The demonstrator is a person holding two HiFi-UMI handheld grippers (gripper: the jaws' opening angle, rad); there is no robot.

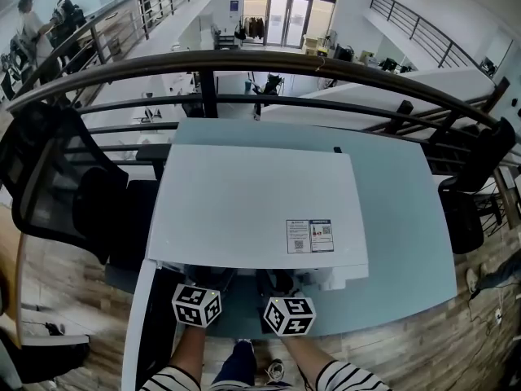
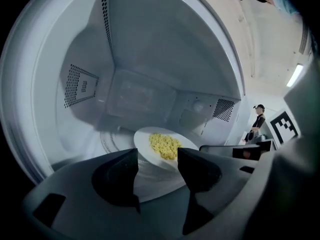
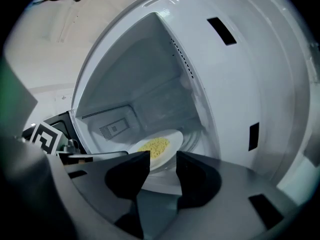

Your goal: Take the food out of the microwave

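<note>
Reaching left gripper [image 2: 157, 156]: pointing a little downward into the open microwave [image 1: 252, 202], jaws standing apart and clamping nothing; the plate's near rim is showing through the gap, past the tips.
Matching right gripper [image 3: 162, 159]: aiming the same way just beside the left one, jaws likewise standing apart and gripping nothing; the plate is lying ahead of its tips.
Forearms [image 1: 189, 349]: stretching forward side by side out of striped sleeves [image 1: 171, 379], with the marker cubes [image 1: 196, 305] facing up at the microwave's front edge.
Plate [image 2: 142, 143]: white, sitting on the glass turntable [image 2: 110, 139] inside the cavity.
Food [image 2: 165, 145]: a yellow heap lying in the middle of the plate, inside the microwave.
Door [image 1: 134, 332]: hanging open on the left, beside the left gripper.
In the way: the microwave's flat white top is hiding both sets of jaws in the head view; in each gripper view the other gripper's body is crowding in from the side.
Surroundings: the microwave is sitting on a pale table [image 1: 407, 218], a black mesh chair [image 1: 49, 177] is standing to the left, and a dark railing [image 1: 326, 68] is running beyond the table.
</note>
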